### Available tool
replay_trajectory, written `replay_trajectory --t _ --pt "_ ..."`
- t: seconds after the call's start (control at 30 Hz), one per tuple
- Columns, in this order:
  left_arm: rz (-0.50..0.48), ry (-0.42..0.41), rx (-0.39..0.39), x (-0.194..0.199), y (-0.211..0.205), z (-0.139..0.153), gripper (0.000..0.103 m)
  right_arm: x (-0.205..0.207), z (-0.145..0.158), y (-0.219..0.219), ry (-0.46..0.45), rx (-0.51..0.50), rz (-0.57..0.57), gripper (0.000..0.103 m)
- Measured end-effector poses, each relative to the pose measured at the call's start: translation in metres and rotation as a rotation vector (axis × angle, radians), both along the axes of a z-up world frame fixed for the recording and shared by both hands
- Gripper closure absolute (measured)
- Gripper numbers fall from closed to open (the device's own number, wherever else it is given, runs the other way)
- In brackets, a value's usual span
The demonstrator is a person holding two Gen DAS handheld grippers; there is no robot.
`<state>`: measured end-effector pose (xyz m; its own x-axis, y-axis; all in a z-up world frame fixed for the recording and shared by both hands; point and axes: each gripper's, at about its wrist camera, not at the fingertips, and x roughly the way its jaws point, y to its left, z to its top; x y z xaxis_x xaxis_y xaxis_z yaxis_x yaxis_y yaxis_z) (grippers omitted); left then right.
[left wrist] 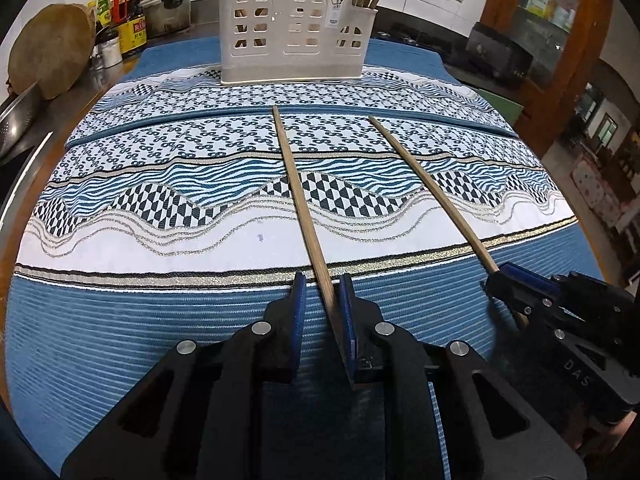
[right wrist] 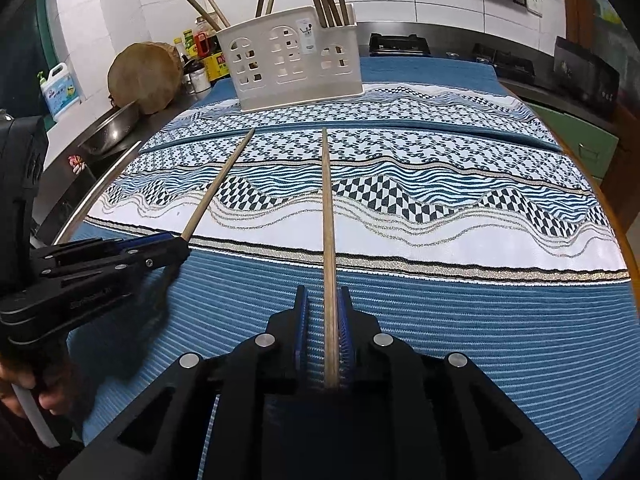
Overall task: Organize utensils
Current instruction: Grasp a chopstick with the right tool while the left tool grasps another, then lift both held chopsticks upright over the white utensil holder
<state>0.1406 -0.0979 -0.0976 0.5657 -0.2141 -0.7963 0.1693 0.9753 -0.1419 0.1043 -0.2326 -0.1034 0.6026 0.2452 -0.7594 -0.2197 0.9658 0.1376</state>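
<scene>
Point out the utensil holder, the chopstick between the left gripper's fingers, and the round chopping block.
utensil holder (left wrist: 292,36), left wrist view, front wall.
chopstick (left wrist: 298,196), left wrist view, mid-shaft.
chopping block (right wrist: 146,76), right wrist view, flat face.

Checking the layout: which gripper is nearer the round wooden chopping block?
Left. The chopping block stands at the far left; the left gripper is on that side, the right gripper further right of it.

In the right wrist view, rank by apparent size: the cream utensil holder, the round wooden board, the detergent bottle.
1. Cream utensil holder.
2. Round wooden board.
3. Detergent bottle, smallest and partly cut off; fisheye distortion makes true sizes unsure.
</scene>
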Motion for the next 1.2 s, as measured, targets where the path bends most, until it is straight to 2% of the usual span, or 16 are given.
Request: replay_trajectory --t 0.33,0.47,0.57,0.73,0.97,1.2 --pt "-0.009 -0.029 0.021 -0.001 -0.006 -0.001 0.083 0.001 -0.001 0.0 -0.007 -0.02 -0.01 0.096" --pt "-0.012 -0.038 0.033 0.0 -0.005 -0.001 0.091 0.0 0.001 -0.001 -0.008 -0.015 -0.012 0.096" --pt "-0.007 -0.028 -0.006 0.001 0.004 0.0 0.095 -0.004 0.006 -0.002 -0.018 -0.008 -0.011 0.096" --pt "-0.011 -0.057 -0.028 -0.004 0.014 0.009 0.097 -0.009 0.026 -0.006 -0.064 0.015 -0.013 0.096" --pt "-0.017 -0.153 -0.073 -0.014 0.026 0.039 0.097 -0.012 0.073 -0.007 -0.168 0.03 0.006 0.096" --pt "-0.022 -0.246 -0.102 -0.015 0.035 0.069 0.097 0.003 0.109 -0.004 -0.21 0.051 0.037 0.096"
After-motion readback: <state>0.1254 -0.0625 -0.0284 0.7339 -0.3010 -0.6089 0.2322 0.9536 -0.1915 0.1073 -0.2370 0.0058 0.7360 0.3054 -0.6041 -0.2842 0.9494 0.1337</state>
